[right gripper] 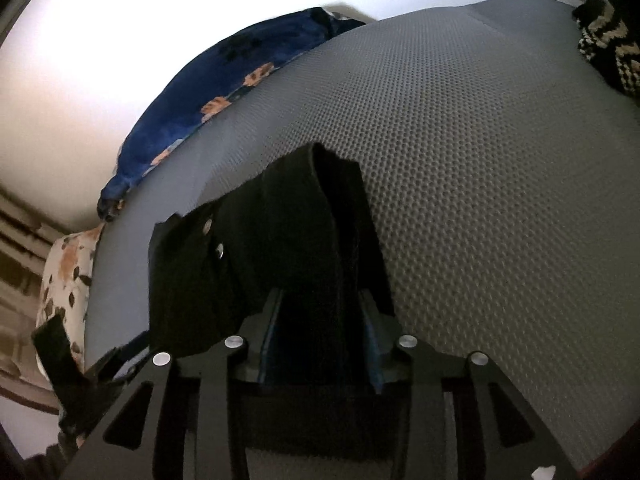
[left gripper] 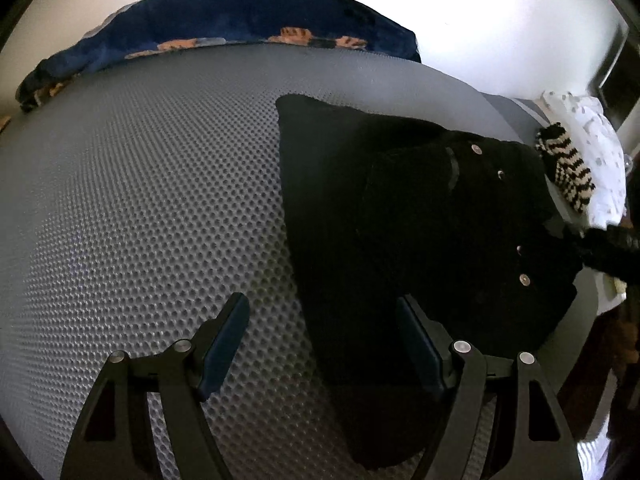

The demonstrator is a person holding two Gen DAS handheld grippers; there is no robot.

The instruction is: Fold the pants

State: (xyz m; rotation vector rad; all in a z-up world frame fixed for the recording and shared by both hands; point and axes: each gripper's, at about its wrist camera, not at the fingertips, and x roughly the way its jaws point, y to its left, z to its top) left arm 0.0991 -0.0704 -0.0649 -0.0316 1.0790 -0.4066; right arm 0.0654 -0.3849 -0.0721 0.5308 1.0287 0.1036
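Black pants [left gripper: 420,216], partly folded, on grey mesh mattress [left gripper: 140,200]. Left claw [left gripper: 320,344] spread, empty, at near edge. Right claw [right gripper: 320,336] pinching pants fold.

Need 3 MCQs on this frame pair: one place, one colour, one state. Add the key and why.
1. Where does the blue blanket lie?
A. On the pants
B. Along the far edge of the mattress
C. Between the left tool's fingers

2. What colour are the pants?
A. Black
B. Red
C. White

3. How is the left tool?
A. Shut on the pants
B. Shut on the blanket
C. Open, gripping nothing

Key:
1 B: it is bunched where the grey mattress meets the wall.
2 A: the pants are black throughout.
3 C: the left tool has its fingers wide apart above the mattress.
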